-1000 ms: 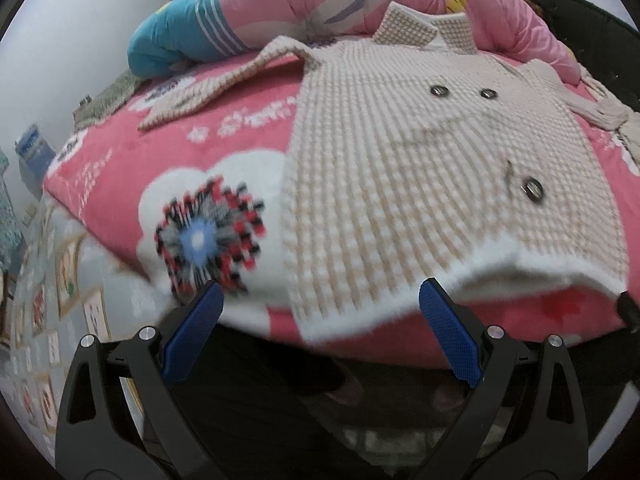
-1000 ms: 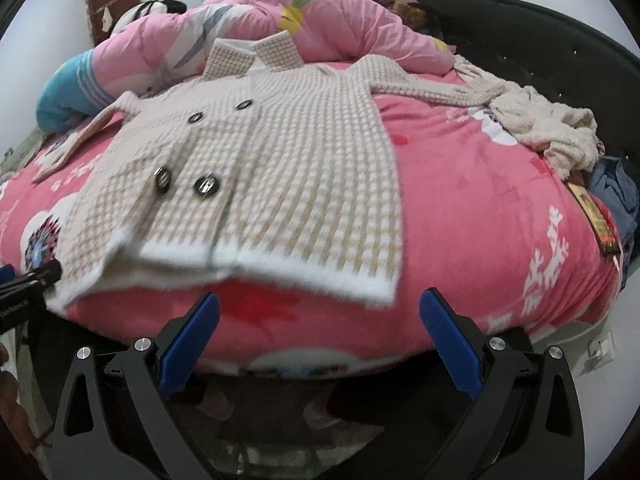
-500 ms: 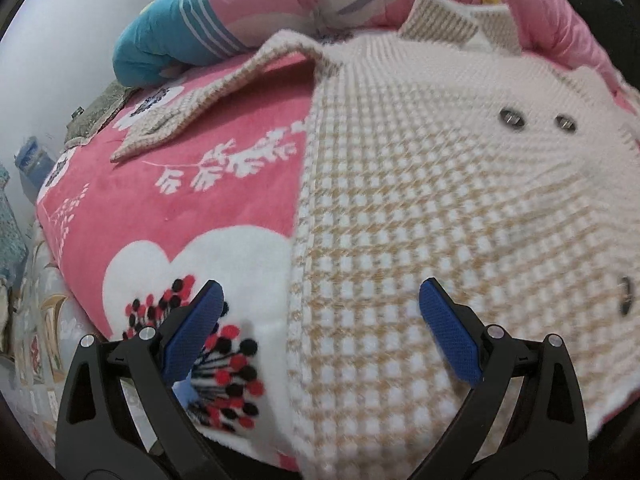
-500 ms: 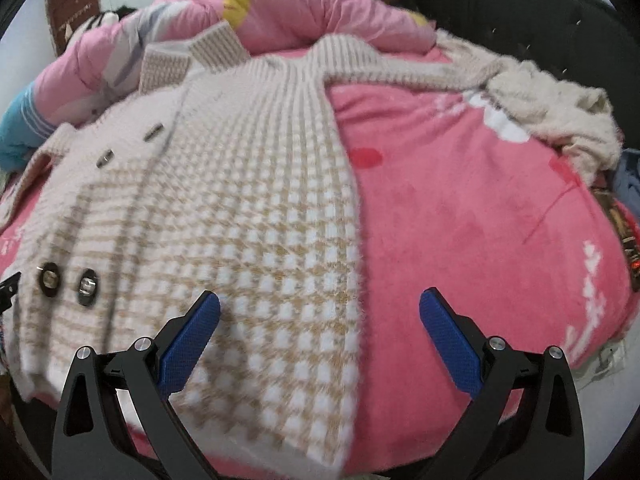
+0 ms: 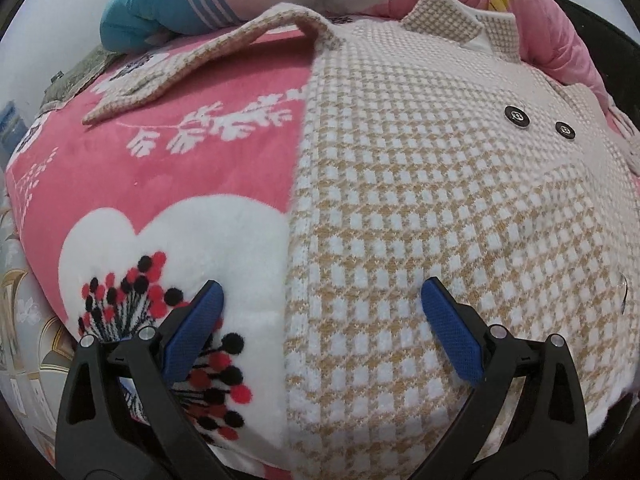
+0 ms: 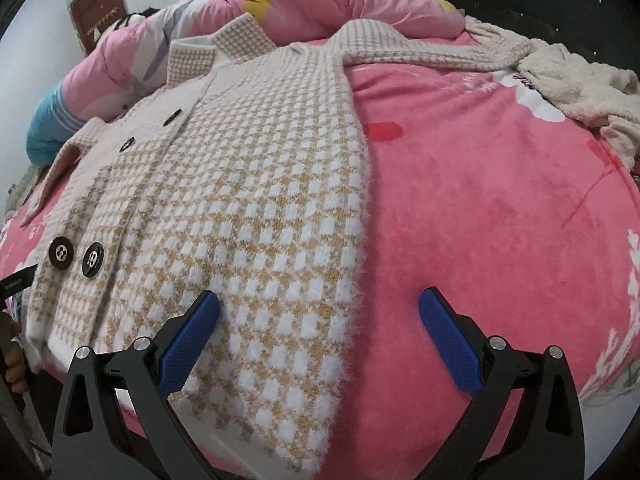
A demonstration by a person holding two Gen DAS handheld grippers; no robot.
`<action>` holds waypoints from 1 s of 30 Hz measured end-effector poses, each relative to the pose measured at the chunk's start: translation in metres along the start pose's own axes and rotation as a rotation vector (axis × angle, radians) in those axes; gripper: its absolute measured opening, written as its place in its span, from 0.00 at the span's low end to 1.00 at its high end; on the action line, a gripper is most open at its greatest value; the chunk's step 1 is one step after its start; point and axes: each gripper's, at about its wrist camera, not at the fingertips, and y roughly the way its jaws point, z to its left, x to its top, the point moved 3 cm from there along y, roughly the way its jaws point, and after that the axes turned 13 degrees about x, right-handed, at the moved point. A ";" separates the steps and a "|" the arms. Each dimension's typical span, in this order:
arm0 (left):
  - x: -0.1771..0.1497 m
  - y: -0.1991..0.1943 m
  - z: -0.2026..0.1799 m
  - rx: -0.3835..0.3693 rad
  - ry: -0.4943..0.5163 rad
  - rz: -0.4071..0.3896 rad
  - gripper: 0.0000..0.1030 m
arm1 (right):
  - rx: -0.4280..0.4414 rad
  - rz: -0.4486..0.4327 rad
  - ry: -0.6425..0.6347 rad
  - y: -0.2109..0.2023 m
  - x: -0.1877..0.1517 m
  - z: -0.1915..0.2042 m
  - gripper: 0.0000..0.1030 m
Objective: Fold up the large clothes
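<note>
A beige-and-white checked knit coat [image 5: 420, 200] lies flat, front up, on a pink bed blanket [image 5: 180, 184], with its sleeves spread out to both sides. My left gripper [image 5: 320, 292] is open and straddles the coat's left side edge near the hem. One finger is over the blanket, the other over the knit. In the right wrist view the coat [image 6: 248, 200] fills the left half. My right gripper [image 6: 320, 296] is open and straddles the coat's right side edge near the hem. Neither gripper holds anything.
A pink quilt [image 6: 320, 4] and a blue striped pillow [image 5: 168, 4] lie along the far side of the bed. A fluffy cream garment [image 6: 580, 92] lies at the far right, by the dark headboard [image 6: 560, 8]. The bed edge drops off on the left [image 5: 24, 320].
Both grippers have moved forward from below the bed edge to over the coat's lower corners. They stay open. The coat has not moved.
</note>
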 end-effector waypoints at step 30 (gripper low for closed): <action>-0.044 -0.028 0.031 -0.417 -0.111 -0.030 0.40 | 0.387 0.057 0.178 -0.018 -0.013 -0.018 0.32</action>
